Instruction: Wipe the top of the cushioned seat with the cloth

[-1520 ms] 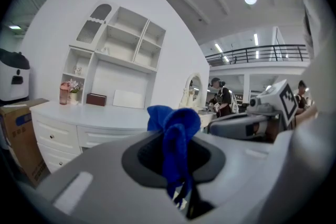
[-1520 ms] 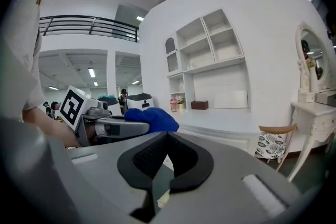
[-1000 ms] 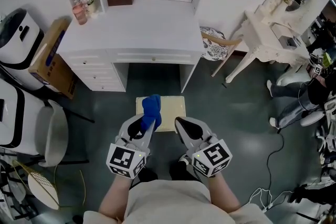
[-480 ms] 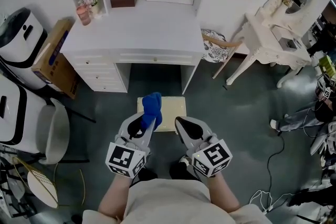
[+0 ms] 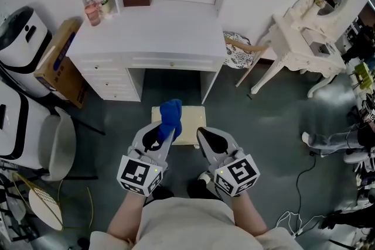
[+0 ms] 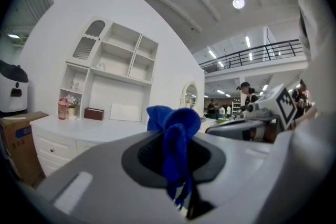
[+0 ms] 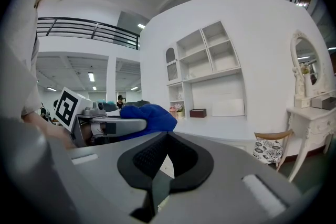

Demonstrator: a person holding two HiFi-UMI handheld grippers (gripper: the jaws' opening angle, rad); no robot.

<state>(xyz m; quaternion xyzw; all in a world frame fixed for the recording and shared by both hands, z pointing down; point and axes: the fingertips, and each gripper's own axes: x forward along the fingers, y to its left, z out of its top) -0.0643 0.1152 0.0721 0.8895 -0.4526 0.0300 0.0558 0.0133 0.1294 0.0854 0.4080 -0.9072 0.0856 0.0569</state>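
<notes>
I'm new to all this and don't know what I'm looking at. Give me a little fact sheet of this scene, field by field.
Left tongs: shut on the blue cloth
Right tongs: shut, nothing between them
Cushioned seat: cream, on the floor in front of the white desk
Cloth position: held up, over the seat's left part in the head view
Wiping: apparently not begun

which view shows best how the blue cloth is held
The left gripper view: the blue cloth sits dead centre, pinched in the shut jaws of the left gripper and bunched above them. The head view shows it small, from above, over the cushioned seat. The right gripper view catches only its bunched end, side-on.
</notes>
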